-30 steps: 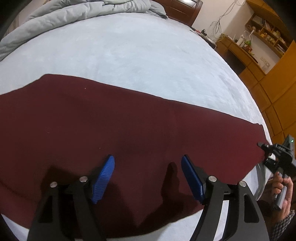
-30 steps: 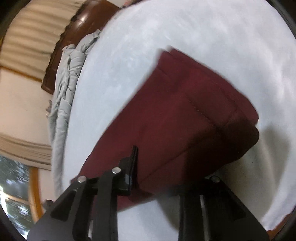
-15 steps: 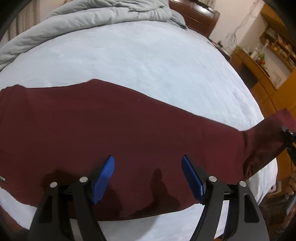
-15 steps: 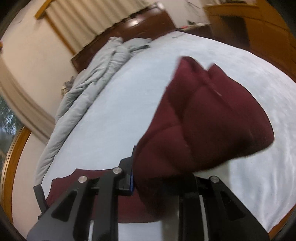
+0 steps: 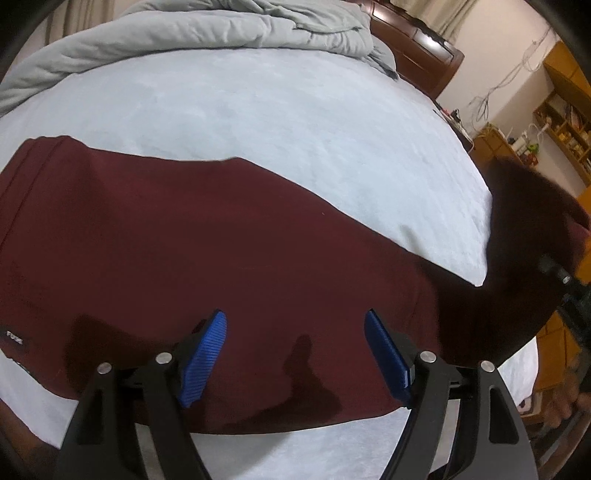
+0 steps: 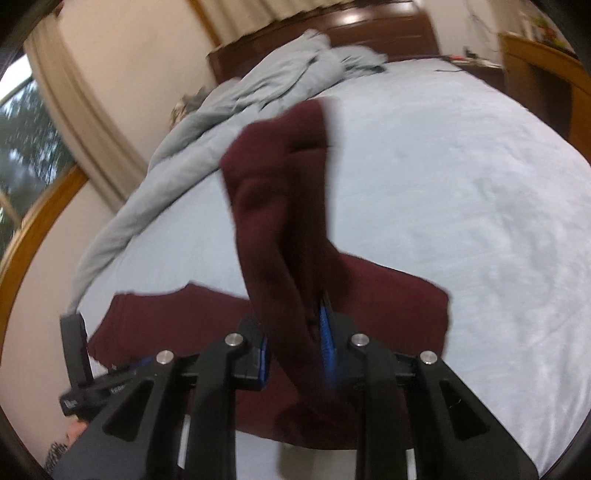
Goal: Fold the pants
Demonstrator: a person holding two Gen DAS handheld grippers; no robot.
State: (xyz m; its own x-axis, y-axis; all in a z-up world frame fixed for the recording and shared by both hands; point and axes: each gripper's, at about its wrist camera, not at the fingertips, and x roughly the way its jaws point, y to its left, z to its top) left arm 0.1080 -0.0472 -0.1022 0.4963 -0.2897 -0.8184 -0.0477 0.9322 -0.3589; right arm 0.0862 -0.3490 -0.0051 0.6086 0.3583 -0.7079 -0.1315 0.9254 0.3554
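Across the pale blue bed sheet [image 5: 295, 122] lie our soft maroon knit pants [image 5: 207, 251]. Our right gripper [image 6: 295, 354] pinches a limp, blurred leg end, lifted toward twelve o'clock. Our left gripper [image 5: 295, 354] hovers wide, empty. Cloth drapes, probably light; grip hems.

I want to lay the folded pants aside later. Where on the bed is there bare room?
The widest bare stretch of sheet lies between the maroon pants and the bunched grey duvet by the headboard. A narrow strip also runs along the near edge, below the pants. The middle is crowded: the right gripper holds one end lifted there, and the left gripper hovers open.
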